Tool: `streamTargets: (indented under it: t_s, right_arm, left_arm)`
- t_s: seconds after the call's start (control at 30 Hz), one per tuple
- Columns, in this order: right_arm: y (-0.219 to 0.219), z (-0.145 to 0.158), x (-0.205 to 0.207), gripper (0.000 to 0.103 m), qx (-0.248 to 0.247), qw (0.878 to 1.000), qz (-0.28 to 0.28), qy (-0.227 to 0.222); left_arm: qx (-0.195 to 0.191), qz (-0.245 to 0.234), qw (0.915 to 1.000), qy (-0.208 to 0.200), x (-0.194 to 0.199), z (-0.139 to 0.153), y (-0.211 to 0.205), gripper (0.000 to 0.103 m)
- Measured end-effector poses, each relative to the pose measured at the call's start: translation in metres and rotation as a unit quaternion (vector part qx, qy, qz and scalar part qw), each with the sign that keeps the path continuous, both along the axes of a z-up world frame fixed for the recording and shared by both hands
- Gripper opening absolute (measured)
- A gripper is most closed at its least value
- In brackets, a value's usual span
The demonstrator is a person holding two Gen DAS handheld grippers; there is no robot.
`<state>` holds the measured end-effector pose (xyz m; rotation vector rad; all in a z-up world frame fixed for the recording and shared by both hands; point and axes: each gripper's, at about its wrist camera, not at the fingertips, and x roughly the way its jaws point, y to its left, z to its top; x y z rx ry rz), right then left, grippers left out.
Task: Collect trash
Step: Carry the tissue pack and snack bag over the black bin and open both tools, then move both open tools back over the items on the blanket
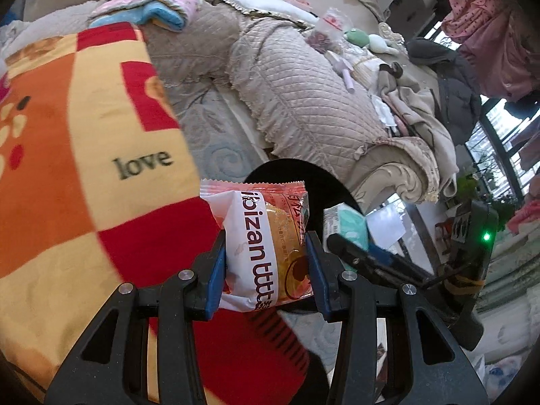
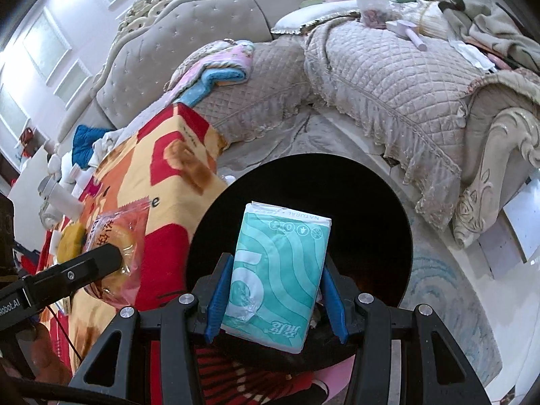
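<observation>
My left gripper (image 1: 266,263) is shut on a snack packet (image 1: 263,246), white and orange with a cake inside, held near the edge of a round black bin (image 1: 324,182). My right gripper (image 2: 273,290) is shut on a teal and white tissue pack (image 2: 280,273), held over the dark mouth of the same bin (image 2: 364,195). In the left wrist view the tissue pack (image 1: 347,226) and the right gripper show to the right. In the right wrist view the snack packet (image 2: 118,239) and a left finger (image 2: 81,266) show at the left.
A red, orange and yellow "love" blanket (image 1: 84,168) lies to the left of the bin. A quilted beige sofa (image 1: 303,101) with clothes, toys and a pink towel (image 1: 152,6) stands behind. A pale blue patterned rug (image 2: 449,290) covers the floor around the bin.
</observation>
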<state>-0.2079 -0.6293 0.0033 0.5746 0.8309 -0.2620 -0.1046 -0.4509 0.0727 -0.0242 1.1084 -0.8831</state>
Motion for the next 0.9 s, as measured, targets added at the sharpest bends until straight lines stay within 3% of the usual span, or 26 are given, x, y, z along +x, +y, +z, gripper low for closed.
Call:
streamTargets:
  t_s: [0.03, 0.1, 0.2, 0.33, 0.9]
  right_arm:
    - [0.0, 0.0, 0.0, 0.056, -0.007, 1.0, -0.003, 0.0]
    - [0.001, 0.0, -0.002, 0.074, -0.026, 1.0, -0.01, 0.005]
    - [-0.002, -0.002, -0.004, 0.074, -0.026, 1.0, -0.012, 0.007]
    - [-0.008, -0.008, -0.008, 0.074, -0.006, 1.0, -0.023, 0.013]
    - [0.039, -0.004, 0.012, 0.075, -0.011, 0.999, 0.027, 0.02]
  left_arm:
    - [-0.011, -0.003, 0.9999, 0.009, 0.001, -0.003, -0.002, 0.042]
    - [-0.023, -0.004, 0.9993, 0.028, 0.004, -0.009, -0.005, 0.042]
    - [-0.03, 0.003, 0.9985, 0.045, 0.008, -0.016, -0.005, 0.043]
    - [-0.029, 0.007, 0.9989, 0.036, 0.008, -0.014, 0.002, 0.054]
    - [0.05, 0.075, 0.9954, -0.033, 0.004, -0.013, 0.06, 0.054]
